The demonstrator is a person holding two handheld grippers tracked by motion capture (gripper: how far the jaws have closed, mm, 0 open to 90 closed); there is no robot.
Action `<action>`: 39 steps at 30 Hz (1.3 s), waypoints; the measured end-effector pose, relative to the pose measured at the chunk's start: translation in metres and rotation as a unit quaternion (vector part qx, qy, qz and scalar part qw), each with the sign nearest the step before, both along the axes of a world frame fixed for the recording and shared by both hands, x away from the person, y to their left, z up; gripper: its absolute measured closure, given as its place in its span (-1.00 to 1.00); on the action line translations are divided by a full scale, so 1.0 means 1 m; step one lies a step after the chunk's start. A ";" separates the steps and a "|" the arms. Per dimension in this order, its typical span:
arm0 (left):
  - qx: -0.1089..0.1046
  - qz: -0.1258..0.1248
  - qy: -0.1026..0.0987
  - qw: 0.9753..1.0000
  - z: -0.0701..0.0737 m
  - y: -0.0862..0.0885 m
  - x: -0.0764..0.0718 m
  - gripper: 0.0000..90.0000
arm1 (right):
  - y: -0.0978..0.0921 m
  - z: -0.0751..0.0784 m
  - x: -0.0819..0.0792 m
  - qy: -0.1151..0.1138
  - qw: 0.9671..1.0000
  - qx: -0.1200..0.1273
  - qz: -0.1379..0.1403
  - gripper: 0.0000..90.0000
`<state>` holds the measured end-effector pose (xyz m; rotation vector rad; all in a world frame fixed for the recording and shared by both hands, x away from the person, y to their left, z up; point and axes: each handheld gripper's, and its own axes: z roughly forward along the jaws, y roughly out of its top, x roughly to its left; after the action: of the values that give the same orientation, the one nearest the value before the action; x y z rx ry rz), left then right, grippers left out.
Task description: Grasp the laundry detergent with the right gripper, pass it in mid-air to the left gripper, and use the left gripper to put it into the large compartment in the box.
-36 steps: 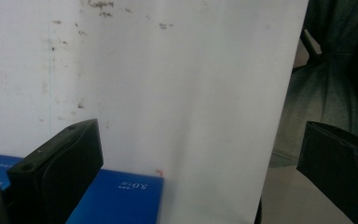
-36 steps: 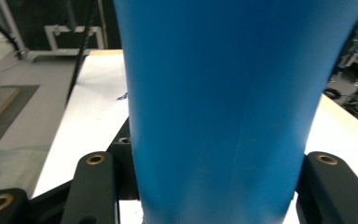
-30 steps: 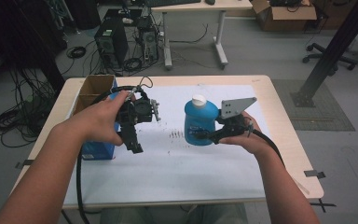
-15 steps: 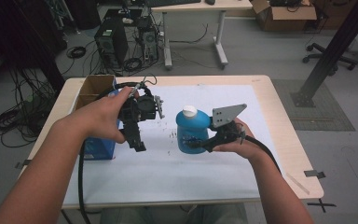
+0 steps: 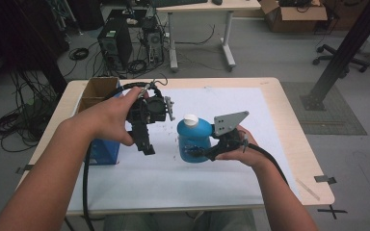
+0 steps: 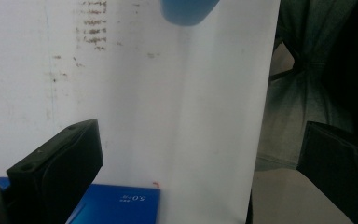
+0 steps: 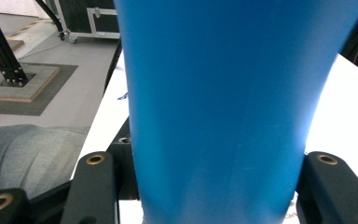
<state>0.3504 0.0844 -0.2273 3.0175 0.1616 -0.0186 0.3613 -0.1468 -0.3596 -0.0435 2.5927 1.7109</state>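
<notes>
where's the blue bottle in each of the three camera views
High view: the blue bottle stands upright at table centre, clamped by the right tool.
Left gripper view: its blue body is cut off by the top edge.
Right gripper view: it rises close up between the jaws.
Shared landmark: the white sheet.

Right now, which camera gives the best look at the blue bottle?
The high view: the blue bottle shows whole, white cap up, in the right gripper. The right gripper view gives only its blue wall between the jaws; the left gripper view catches one blurred end.
</notes>
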 end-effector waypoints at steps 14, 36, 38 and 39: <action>0.003 -0.008 0.000 1.000 -0.004 -0.009 0.000 -1.00 | 0.021 -0.017 0.000 0.015 1.000 0.009 0.017 -0.01; 0.010 -0.013 -0.006 1.000 -0.006 -0.017 -0.002 -1.00 | 0.056 -0.035 0.002 0.022 0.999 0.007 0.032 -0.01; 0.011 -0.013 -0.008 1.000 -0.006 -0.018 -0.001 -1.00 | 0.057 -0.034 0.002 0.021 0.999 0.008 0.033 -0.01; 0.011 -0.014 -0.009 1.000 -0.006 -0.018 -0.001 -1.00 | 0.058 -0.034 0.002 0.021 0.999 0.007 0.034 -0.01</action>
<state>0.3493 0.0664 -0.2338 3.0415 0.1187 0.0088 0.3636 -0.0888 -0.3941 -0.0964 2.6377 1.7714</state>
